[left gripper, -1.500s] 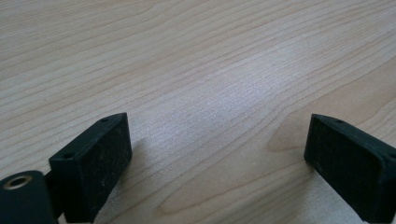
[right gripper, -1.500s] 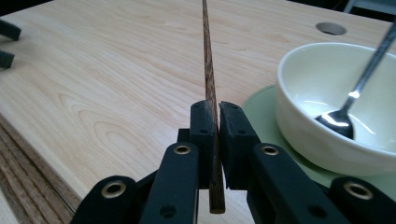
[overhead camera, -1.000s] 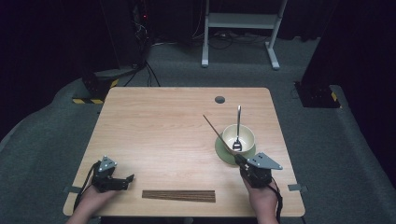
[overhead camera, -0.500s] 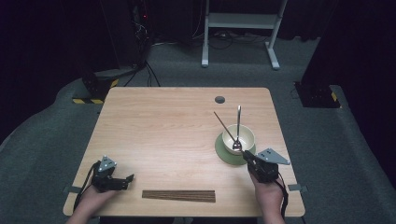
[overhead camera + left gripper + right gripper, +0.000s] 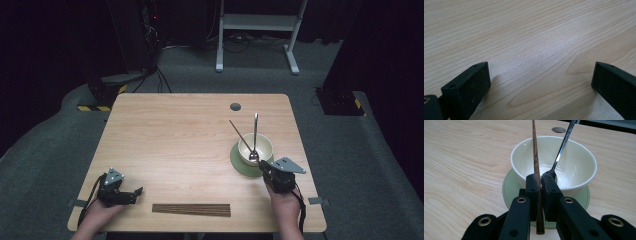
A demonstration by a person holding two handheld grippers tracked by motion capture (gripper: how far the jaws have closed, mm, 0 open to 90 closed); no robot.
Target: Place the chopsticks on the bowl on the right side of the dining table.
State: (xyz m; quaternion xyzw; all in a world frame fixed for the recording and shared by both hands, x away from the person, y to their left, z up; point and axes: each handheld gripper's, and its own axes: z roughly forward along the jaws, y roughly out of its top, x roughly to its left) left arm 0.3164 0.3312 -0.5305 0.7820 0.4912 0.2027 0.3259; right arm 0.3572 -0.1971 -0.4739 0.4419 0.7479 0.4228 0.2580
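- One wooden chopstick (image 5: pixel 535 157) sits clamped between the jaws of your right tongs (image 5: pixel 540 185); the jaws are closed tight on it, and it rises steeply away from them, leaning over the near rim of the bowl (image 5: pixel 579 167).
- In the high view the same chopstick (image 5: pixel 241 136) slants up and to the left from your right tongs (image 5: pixel 265 167), which sit at the near edge of the bowl (image 5: pixel 261 145) on the right side of the surface (image 5: pixel 175 130).
- The white bowl stands on a pale green saucer (image 5: pixel 507 186); a metal fork (image 5: pixel 560 152) rests inside it, tines down, its handle leaning on the far rim.
- Your left tongs (image 5: pixel 136 191) lie low at the near left corner of the surface, jaws standing wide apart with nothing between them; the left gripper view shows bare wood (image 5: pixel 536 45) between the two pads.
- A bundle of dark chopsticks (image 5: pixel 191 209) lies flat along the near edge, between your two hands and apart from both tongs.
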